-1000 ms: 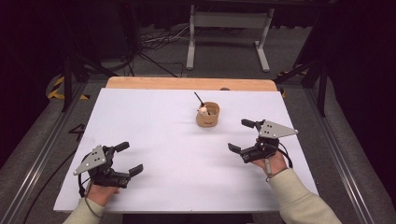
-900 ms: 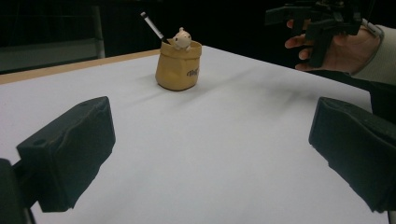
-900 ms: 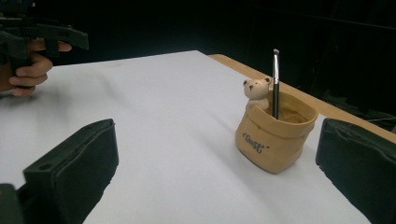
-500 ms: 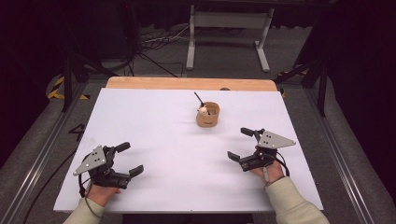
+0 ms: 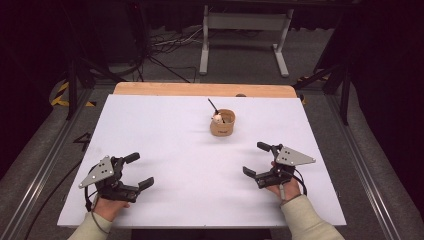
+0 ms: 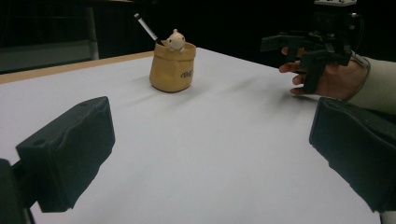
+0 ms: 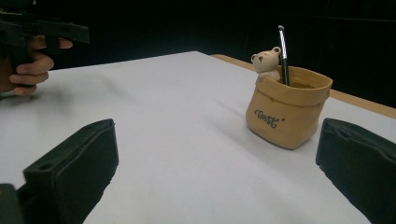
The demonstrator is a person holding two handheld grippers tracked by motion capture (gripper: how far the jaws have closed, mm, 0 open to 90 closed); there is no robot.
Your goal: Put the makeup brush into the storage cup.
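Left hand-held gripper (image 5: 139, 171) and right hand-held gripper (image 5: 257, 159) both jaws wide, empty, low over the near counter (image 5: 165, 125) and well apart, tan pouch-shaped holder (image 5: 222, 123) with bear figure (image 5: 217, 118) and pen (image 5: 213, 105) upright farther out, between them.

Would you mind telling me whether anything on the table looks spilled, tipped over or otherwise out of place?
Nothing stands out. The tan pot stands upright on the white table, with the pen leaning inside it beside a small bear figure. Both the left gripper and the right gripper are open, apart from the pot.
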